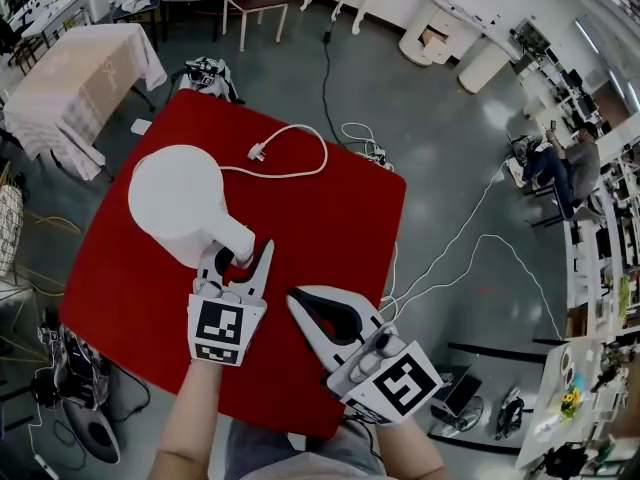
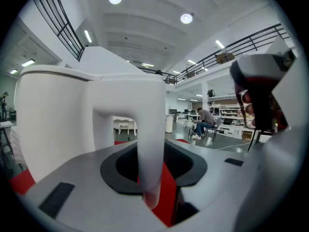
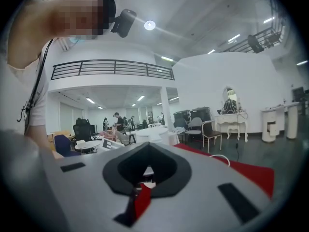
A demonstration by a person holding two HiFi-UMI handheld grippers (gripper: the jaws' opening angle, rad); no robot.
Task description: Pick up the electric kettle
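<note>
Straddling the handle (image 2: 150, 144) of the kettle (image 1: 178, 200) near the bench's (image 1: 330, 208) left edge, the left gripper (image 1: 240, 258) is holding its jaws wide, while the shut, empty right gripper (image 1: 300, 303) is hovering farther off.

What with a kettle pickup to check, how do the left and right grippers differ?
Jaws: the left gripper has them apart; the right gripper has them together. Contents: the left gripper straddles the handle of the kettle; the right gripper holds nothing. Place: the left gripper is at the kettle; the right gripper is over bare red table. Both carry a marker cube.
</note>
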